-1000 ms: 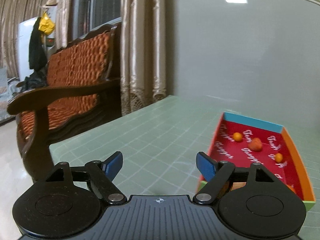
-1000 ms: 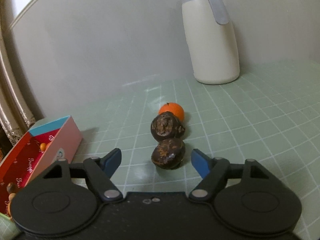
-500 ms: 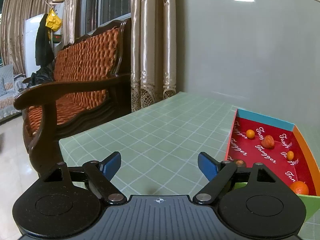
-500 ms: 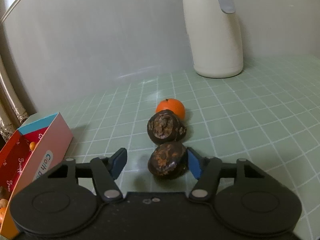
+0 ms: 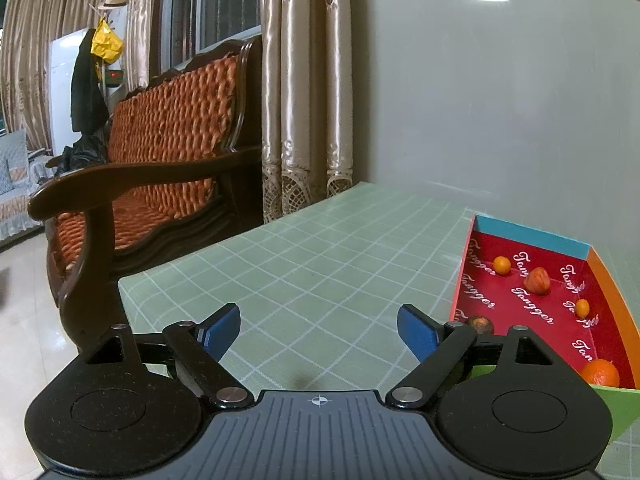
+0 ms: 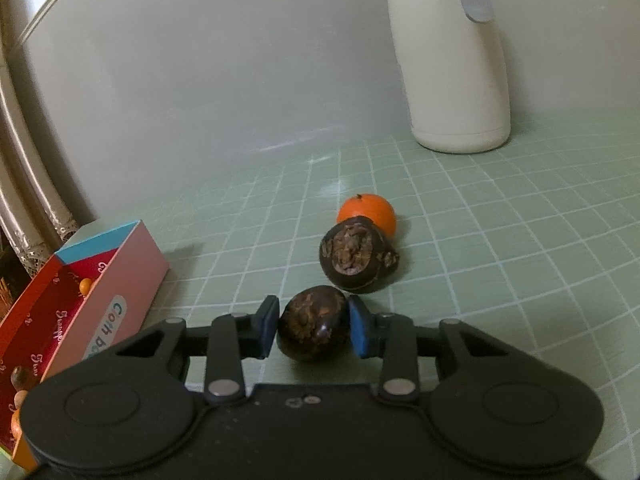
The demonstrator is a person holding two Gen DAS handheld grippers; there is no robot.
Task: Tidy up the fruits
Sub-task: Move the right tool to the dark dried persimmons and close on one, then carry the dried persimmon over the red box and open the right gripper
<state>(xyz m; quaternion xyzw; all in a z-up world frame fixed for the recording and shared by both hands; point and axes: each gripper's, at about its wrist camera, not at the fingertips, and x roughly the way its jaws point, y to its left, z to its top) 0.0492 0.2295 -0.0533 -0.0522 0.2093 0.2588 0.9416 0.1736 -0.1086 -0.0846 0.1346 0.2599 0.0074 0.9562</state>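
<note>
Dark fruit (image 6: 313, 329) apparently pinched in right tongs (image 6: 313, 326); left tongs (image 5: 319, 330) agape beside fruit box (image 5: 609, 280).

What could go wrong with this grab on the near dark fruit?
The right tongs pinch the near dark brown round fruit at its curved sides, so it might squirt out. The second dark brown fruit sits close behind and could get nudged, pushing the orange tangerine that looks pressed against it.
</note>
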